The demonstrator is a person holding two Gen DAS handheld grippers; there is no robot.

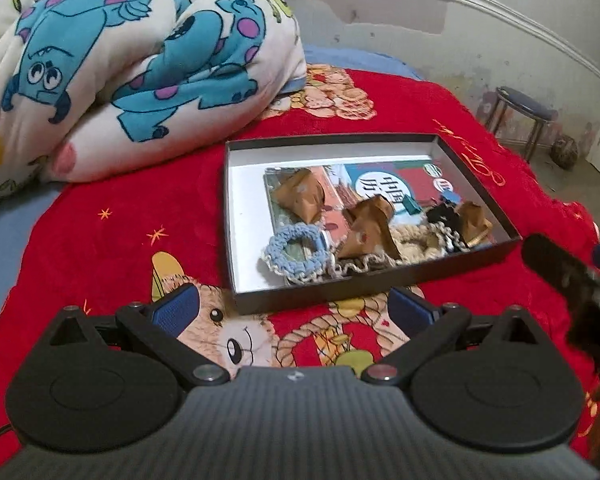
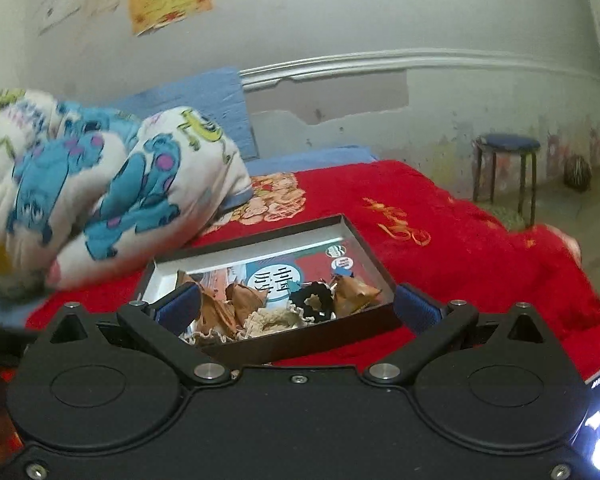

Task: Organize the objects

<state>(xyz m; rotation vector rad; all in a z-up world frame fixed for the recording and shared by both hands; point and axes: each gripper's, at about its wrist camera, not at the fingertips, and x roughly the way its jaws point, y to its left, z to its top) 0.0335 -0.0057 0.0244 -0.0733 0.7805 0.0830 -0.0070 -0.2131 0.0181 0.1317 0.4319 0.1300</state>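
Left gripper (image 1: 294,308) wide apart and empty, right gripper (image 2: 298,308) likewise, box (image 1: 480,168) at 12 o'clock, scrunchies (image 1: 296,248) inside

A box (image 1: 374,292) lies on a blanket (image 1: 120,216) at the middle of the left wrist frame. In it, a booklet (image 1: 400,184) lies flat, with three folded paper packets (image 1: 300,196) and several scrunchies (image 1: 296,250) on top, crowded toward the box's near and right sides; its left part is bare. A bundled quilt (image 1: 120,60) fills the upper left, behind the box. A stool (image 1: 524,116) stands on the floor at the right edge, by the wall (image 1: 420,8).
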